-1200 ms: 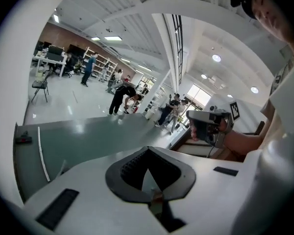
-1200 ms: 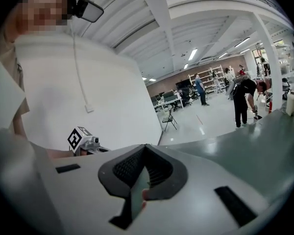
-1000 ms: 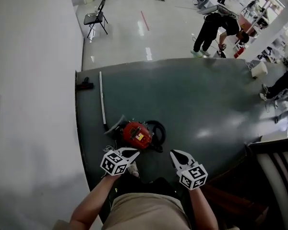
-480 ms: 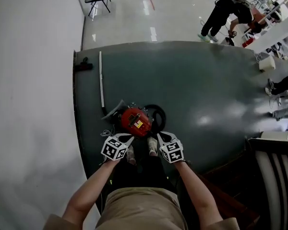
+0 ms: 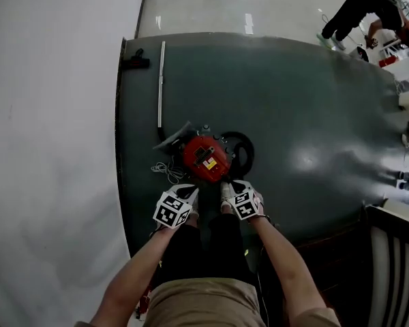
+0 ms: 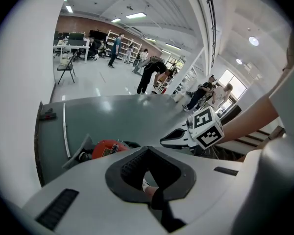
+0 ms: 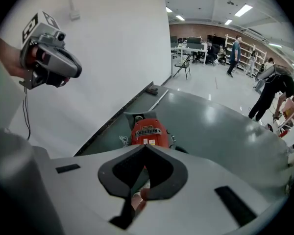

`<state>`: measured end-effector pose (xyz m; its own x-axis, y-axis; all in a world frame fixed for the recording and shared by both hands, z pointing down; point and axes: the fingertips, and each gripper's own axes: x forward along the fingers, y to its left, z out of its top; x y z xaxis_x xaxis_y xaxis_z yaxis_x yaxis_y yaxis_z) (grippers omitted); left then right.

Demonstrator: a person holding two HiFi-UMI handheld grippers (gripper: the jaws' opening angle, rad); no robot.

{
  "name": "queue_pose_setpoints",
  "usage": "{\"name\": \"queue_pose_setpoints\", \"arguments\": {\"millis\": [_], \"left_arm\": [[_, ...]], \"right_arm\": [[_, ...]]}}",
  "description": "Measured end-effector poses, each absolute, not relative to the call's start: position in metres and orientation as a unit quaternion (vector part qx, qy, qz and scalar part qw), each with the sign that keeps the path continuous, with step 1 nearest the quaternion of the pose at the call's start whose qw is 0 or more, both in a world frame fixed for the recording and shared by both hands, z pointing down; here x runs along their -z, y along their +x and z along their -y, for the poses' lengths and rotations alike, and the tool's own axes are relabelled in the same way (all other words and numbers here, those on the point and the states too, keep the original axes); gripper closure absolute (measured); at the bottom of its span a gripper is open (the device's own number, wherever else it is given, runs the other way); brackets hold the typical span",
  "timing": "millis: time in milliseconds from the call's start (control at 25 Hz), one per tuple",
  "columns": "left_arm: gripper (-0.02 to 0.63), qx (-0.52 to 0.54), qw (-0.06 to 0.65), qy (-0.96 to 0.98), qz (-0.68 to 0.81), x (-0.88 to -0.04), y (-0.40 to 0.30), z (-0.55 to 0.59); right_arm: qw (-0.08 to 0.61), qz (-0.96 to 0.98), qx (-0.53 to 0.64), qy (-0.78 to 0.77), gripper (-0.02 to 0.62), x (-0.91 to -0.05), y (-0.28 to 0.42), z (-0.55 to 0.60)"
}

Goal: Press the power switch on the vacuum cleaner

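The red vacuum cleaner (image 5: 206,159) lies on a dark green floor mat (image 5: 300,94), with a black hose loop (image 5: 240,152) at its right and a white cord (image 5: 167,172) at its left. My left gripper (image 5: 193,191) hangs just short of its near left corner, jaws shut and empty. My right gripper (image 5: 225,187) hangs beside it at the near right corner, also shut and empty. The left gripper view shows the vacuum (image 6: 108,148) past the shut left gripper (image 6: 148,149). In the right gripper view the vacuum (image 7: 148,132) lies straight beyond the right gripper (image 7: 146,146).
A metal wand (image 5: 161,87) runs from the vacuum along the white wall (image 5: 54,148), and a black floor nozzle (image 5: 135,62) lies at the mat's far left corner. A dark slatted piece of furniture (image 5: 395,251) stands at the right. A person (image 5: 358,16) bends over beyond the mat.
Both grippers have come down towards the vacuum. The right one has also swung left, so the two now sit close together at the vacuum's near end.
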<state>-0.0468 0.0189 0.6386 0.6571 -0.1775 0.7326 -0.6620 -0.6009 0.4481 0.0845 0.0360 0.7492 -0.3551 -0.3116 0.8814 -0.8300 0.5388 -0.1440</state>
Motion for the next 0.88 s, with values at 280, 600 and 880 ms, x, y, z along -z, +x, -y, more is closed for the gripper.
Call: {"name": "queue_pose_setpoints", "arguments": {"millis": [280,600,880], "left_arm": [[0.601,-0.323,0.417,0.816,0.237,-0.699,-0.025,-0.017],[0.601,-0.353,0.392,0.815,0.239,-0.767,-0.01,0.005],[0.601,-0.358,0.398,0.807,0.25,-0.796,-0.017,0.008]], "right_arm": [[0.47,0.754,-0.302,0.345,0.586,-0.85,0.087,-0.03],[0.503,0.753,-0.286,0.315,0.586,-0.929,0.075,-0.019],[0.516,0.751,-0.283,0.3,0.586,-0.972,0.062,-0.017]]}}
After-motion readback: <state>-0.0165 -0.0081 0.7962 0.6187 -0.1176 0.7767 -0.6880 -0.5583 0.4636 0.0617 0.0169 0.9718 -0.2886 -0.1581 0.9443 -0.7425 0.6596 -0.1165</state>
